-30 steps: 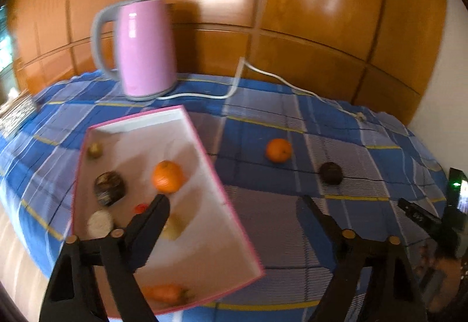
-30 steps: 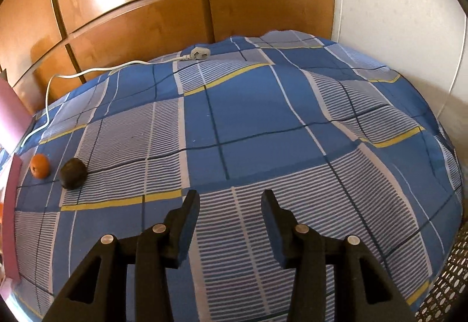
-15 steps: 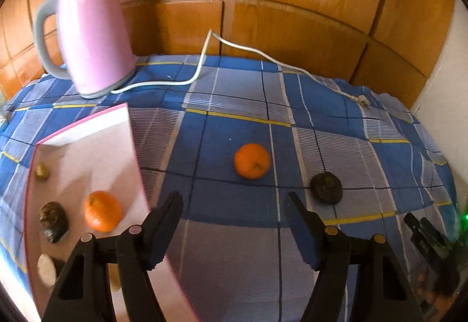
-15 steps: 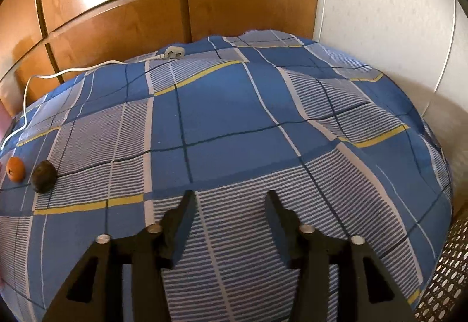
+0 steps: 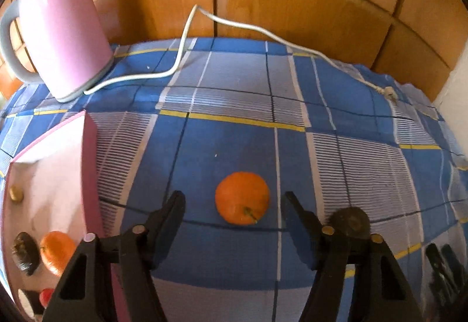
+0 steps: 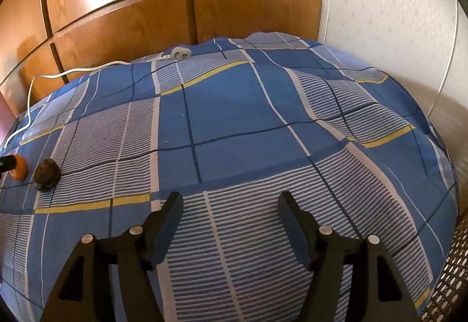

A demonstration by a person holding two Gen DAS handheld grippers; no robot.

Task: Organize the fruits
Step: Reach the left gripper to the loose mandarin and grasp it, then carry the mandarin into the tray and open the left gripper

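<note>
An orange [image 5: 242, 198] lies on the blue plaid cloth, between and just ahead of the open fingers of my left gripper [image 5: 232, 206]. A dark round fruit [image 5: 349, 219] sits right of it, partly behind the right finger. The pink-rimmed tray [image 5: 87, 164] at left holds another orange [image 5: 55, 252], a dark fruit [image 5: 25, 253] and small pieces. My right gripper [image 6: 231, 206] is open and empty over bare cloth; in its view the orange [image 6: 20, 169] and dark fruit [image 6: 46, 174] lie far left.
A pink kettle [image 5: 60, 41] stands at the back left, its white cord [image 5: 181, 59] trailing across the cloth to a plug [image 6: 180, 53]. Wooden panels back the table. A white wall and a perforated basket [image 6: 450, 269] are at the right.
My left gripper has swung right from over the tray and closed in on the loose orange, which now sits between its fingers. My right gripper has opened wider and shifted slightly.
</note>
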